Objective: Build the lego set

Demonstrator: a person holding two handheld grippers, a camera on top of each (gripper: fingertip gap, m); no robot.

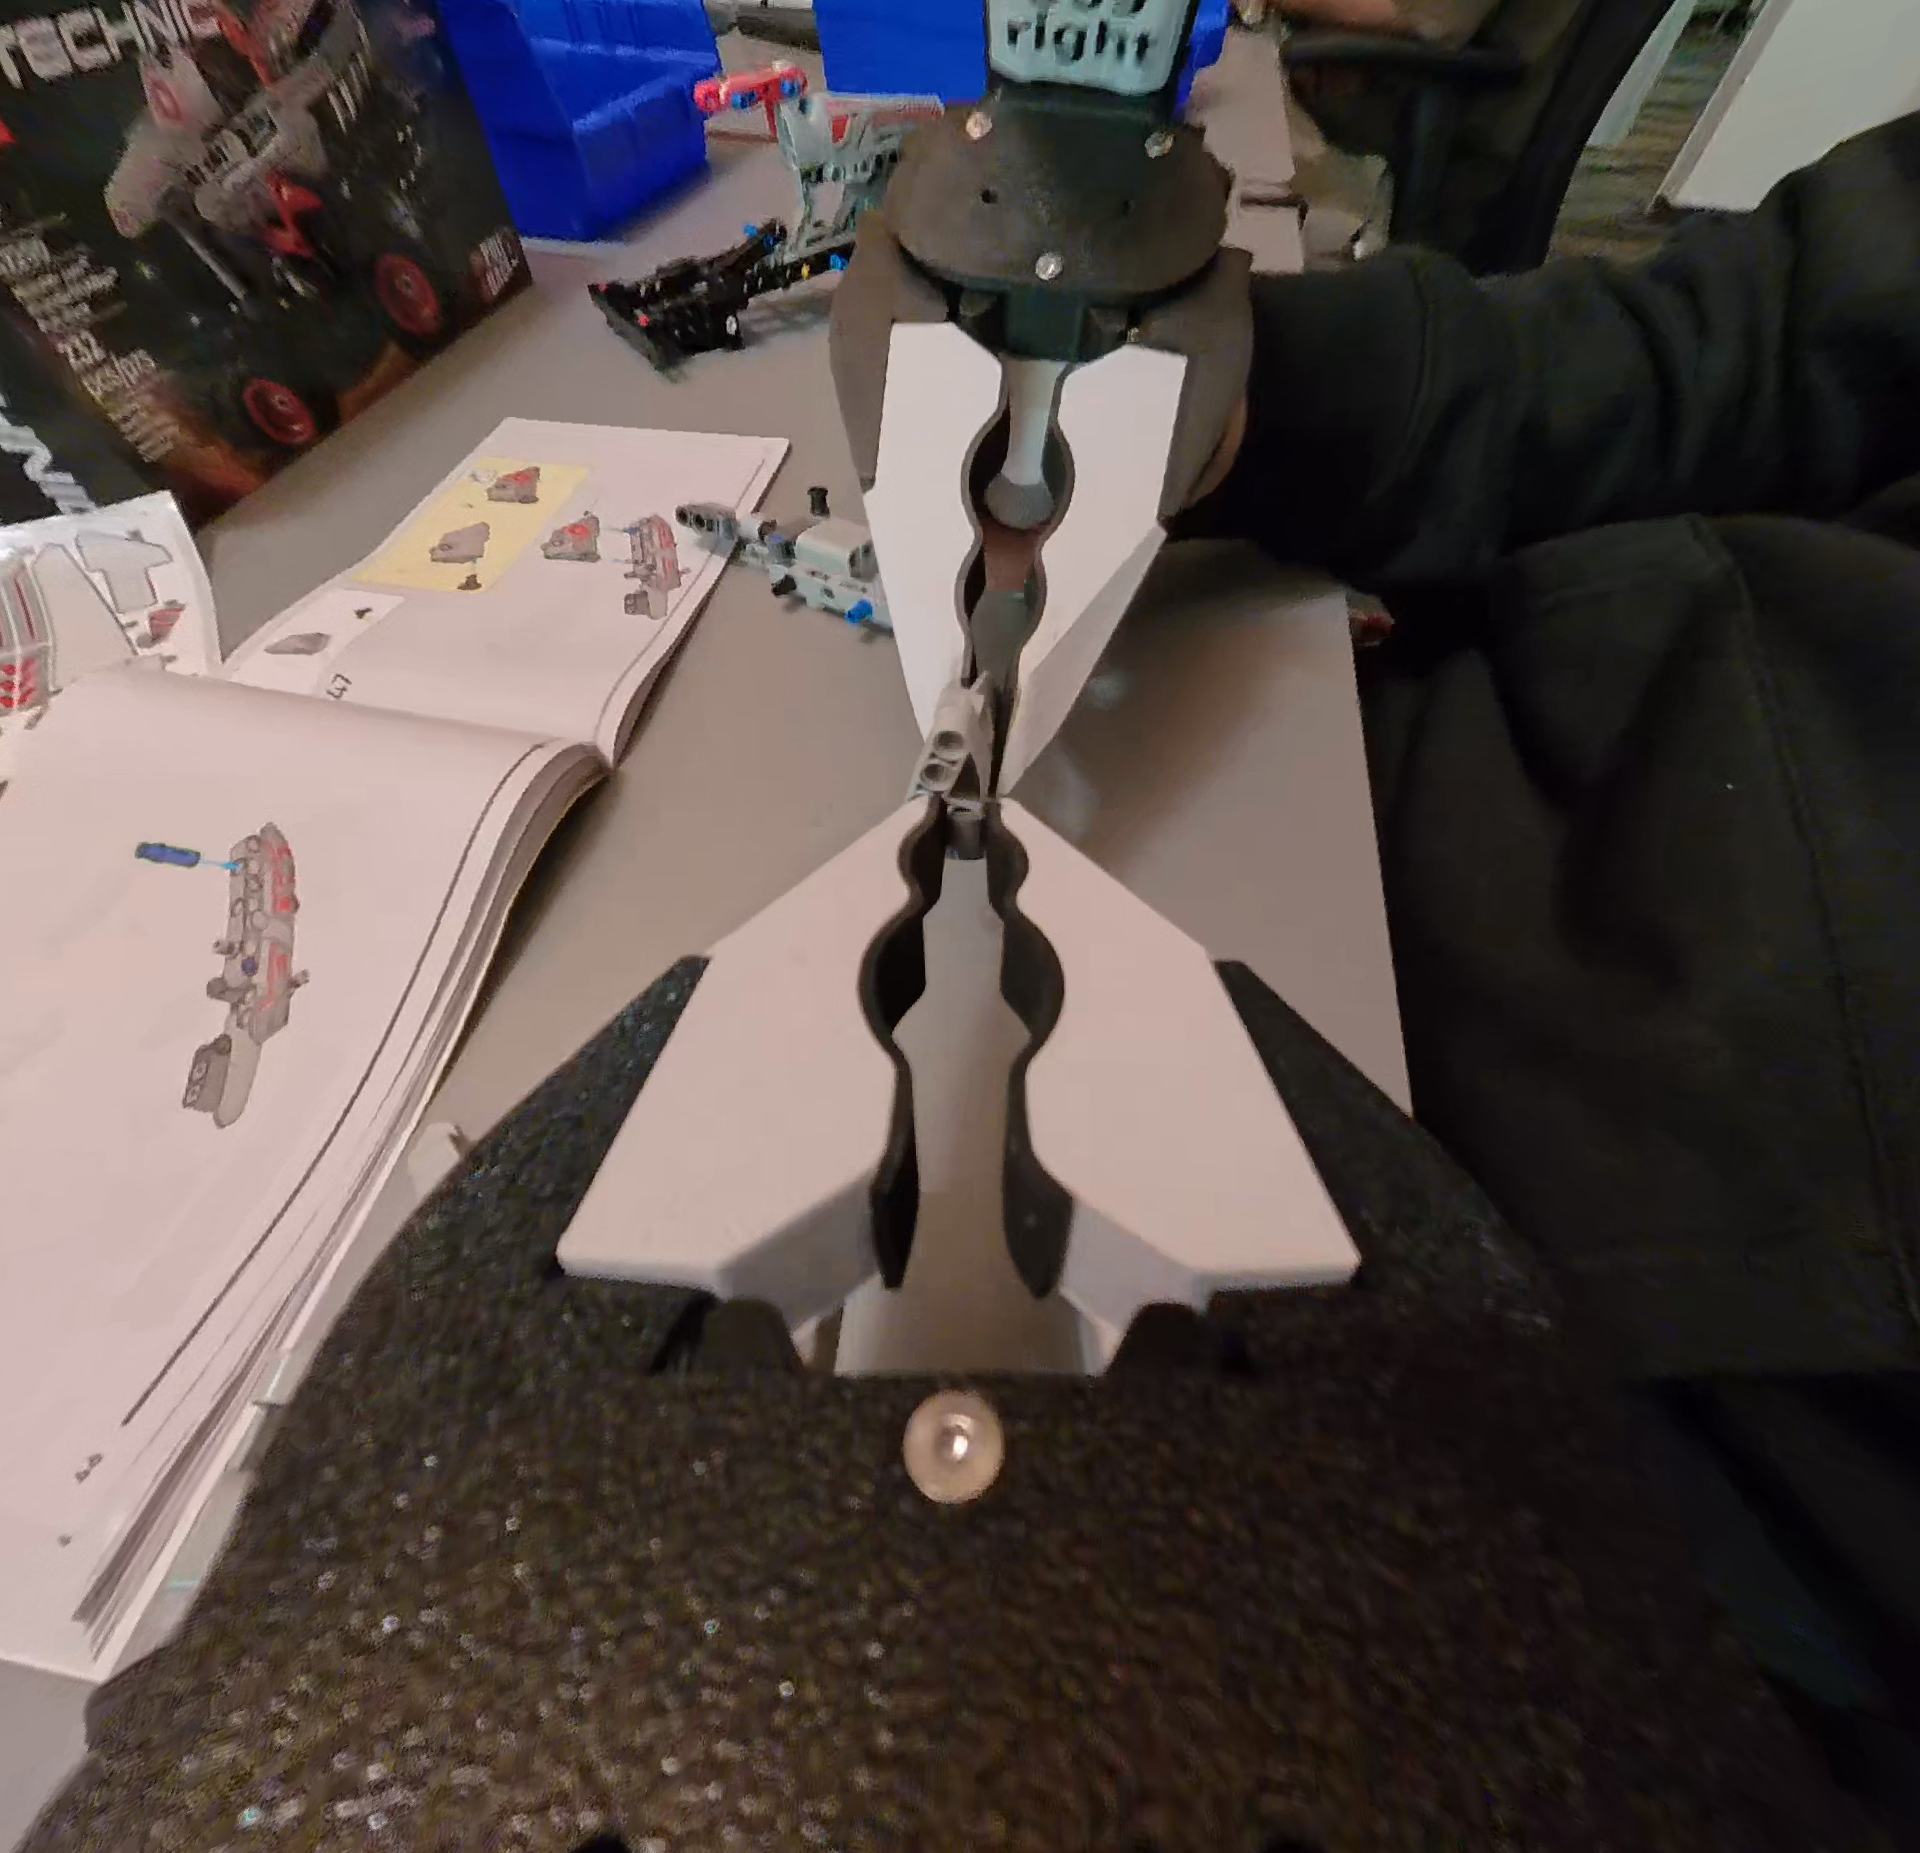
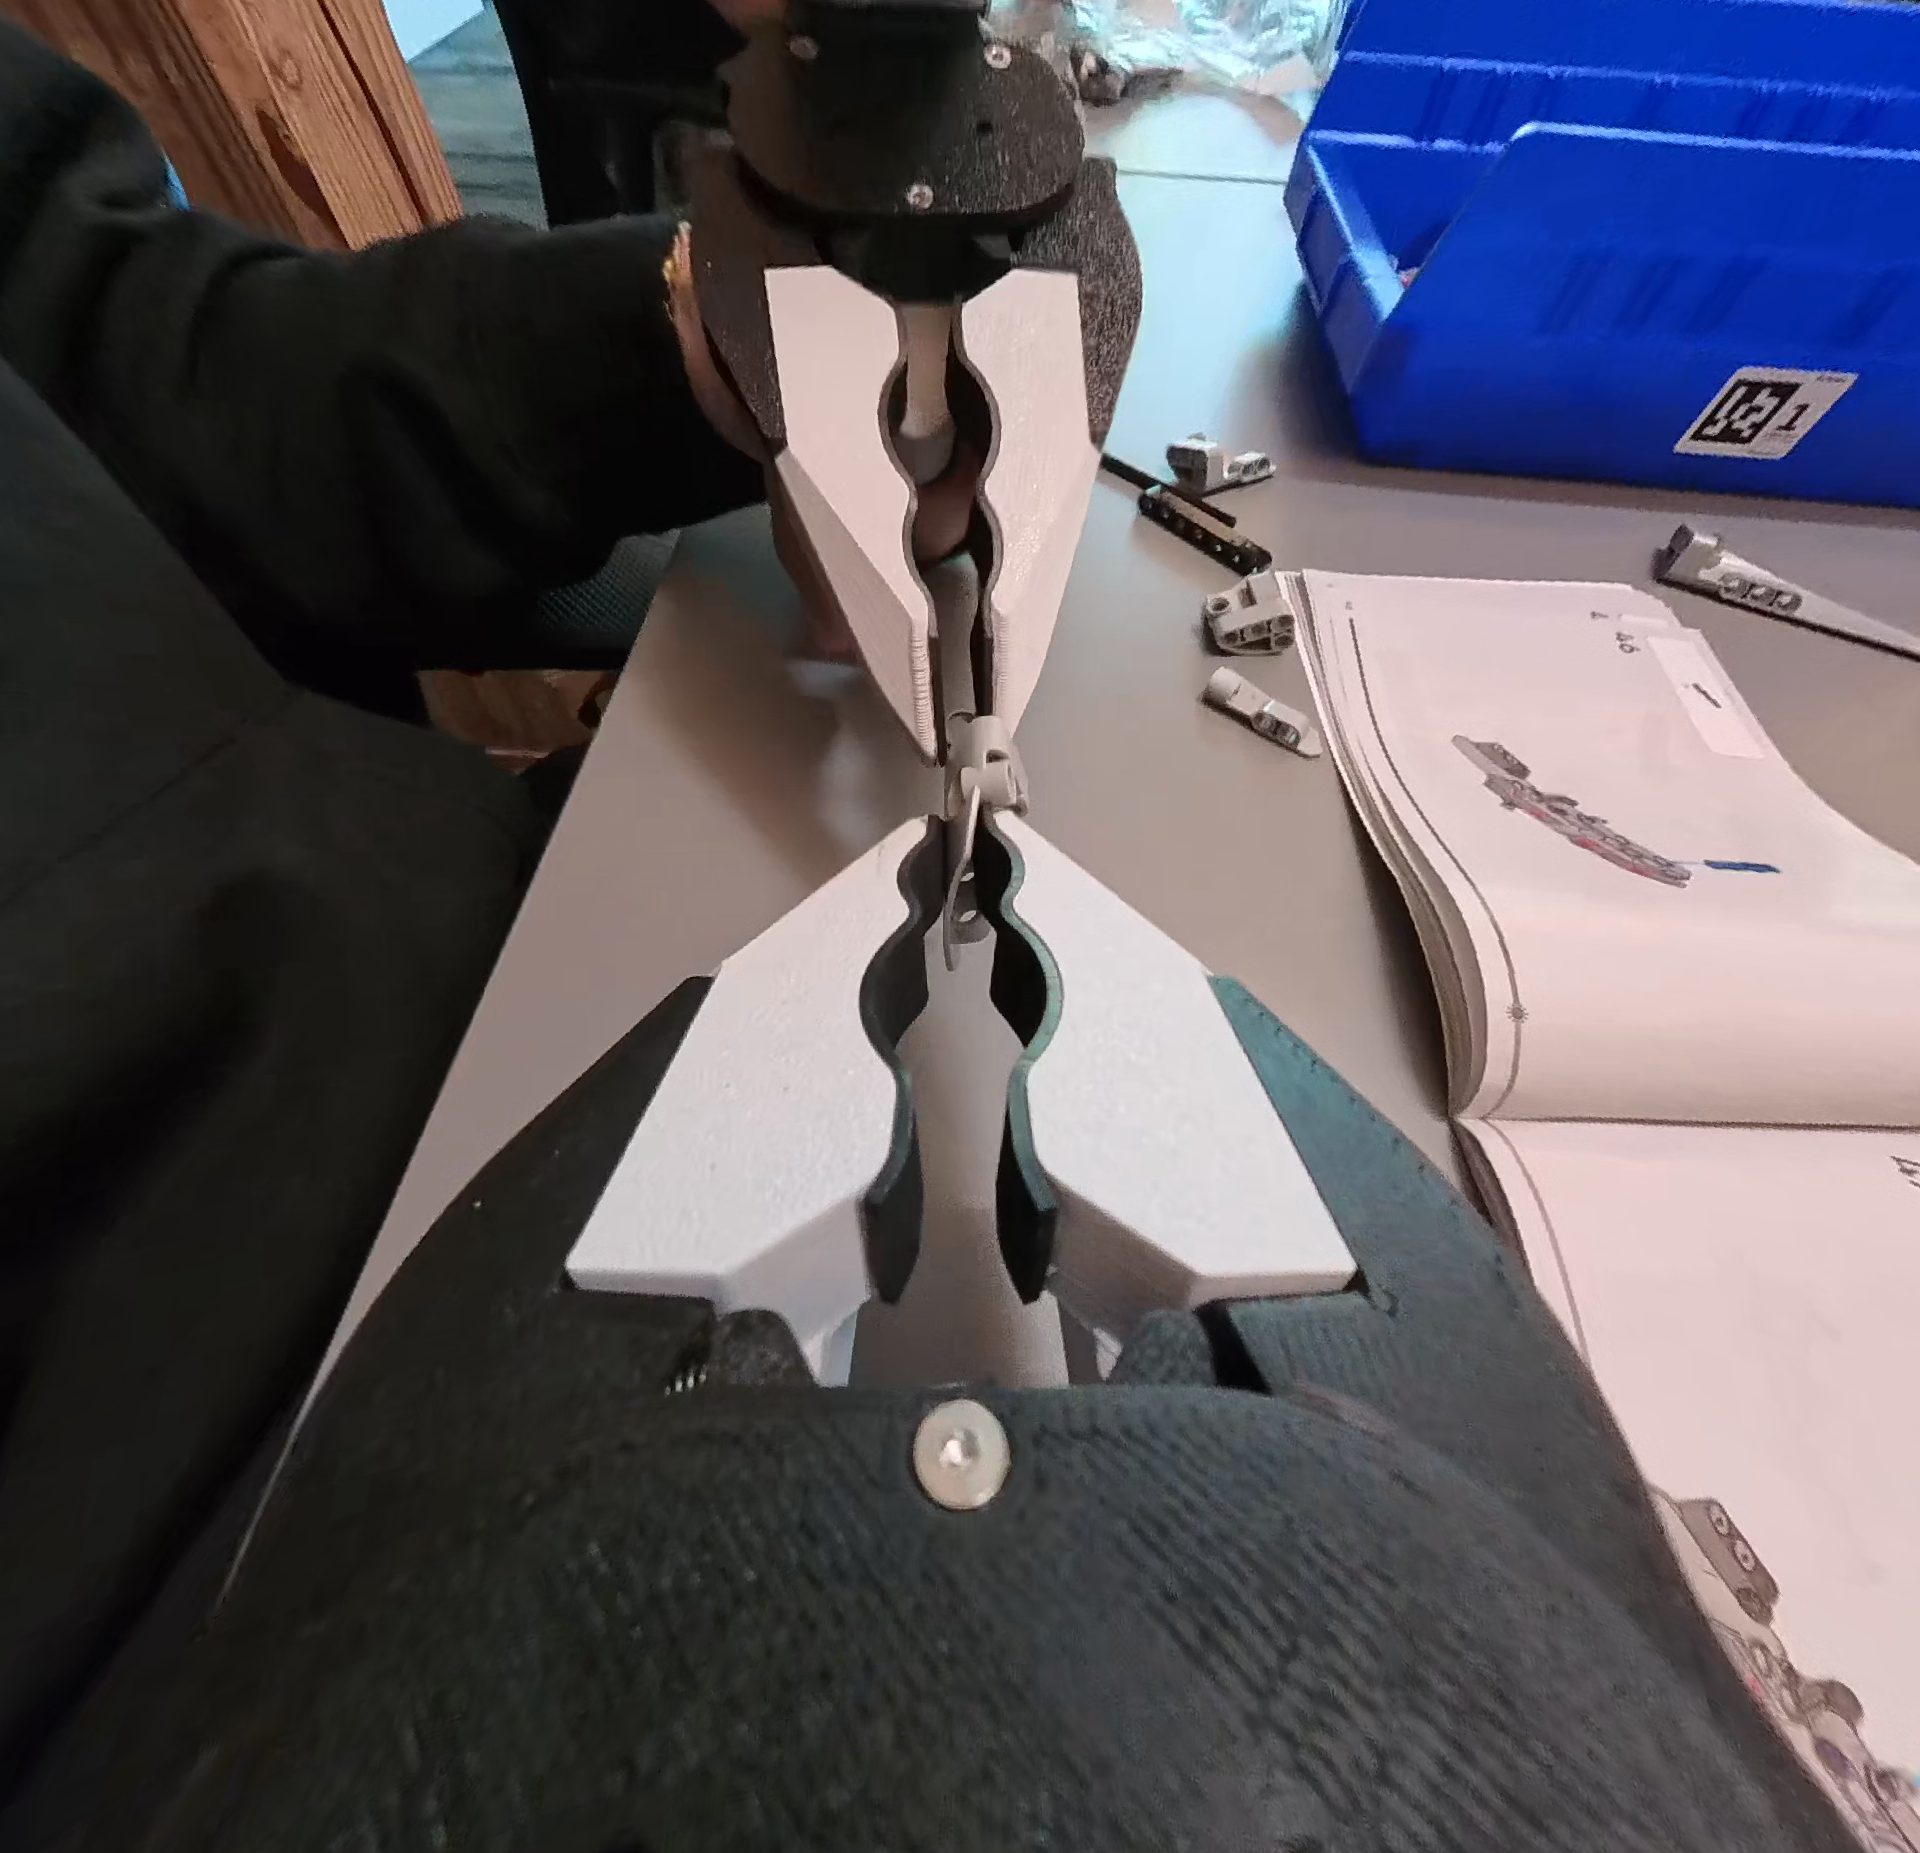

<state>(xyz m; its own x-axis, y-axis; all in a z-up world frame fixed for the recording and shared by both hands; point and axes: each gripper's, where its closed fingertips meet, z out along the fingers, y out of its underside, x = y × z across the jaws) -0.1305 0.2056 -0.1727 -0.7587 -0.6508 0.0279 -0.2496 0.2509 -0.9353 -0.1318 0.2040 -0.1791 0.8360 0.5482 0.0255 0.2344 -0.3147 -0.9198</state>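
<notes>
Left tongs [image 1: 968, 816] and right tongs [image 2: 966, 827] meet tip to tip above the bench [image 1: 790, 764], beside the open manual [image 1: 260, 920]. Each pinches its own small grey lego piece: left [image 1: 964, 835], right [image 1: 951, 743], the two touching.

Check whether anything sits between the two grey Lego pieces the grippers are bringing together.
Nothing visible does. The left gripper pinches a small dark grey connector; the right gripper pinches a thin light grey piece. They meet tip to tip above the table.
</notes>
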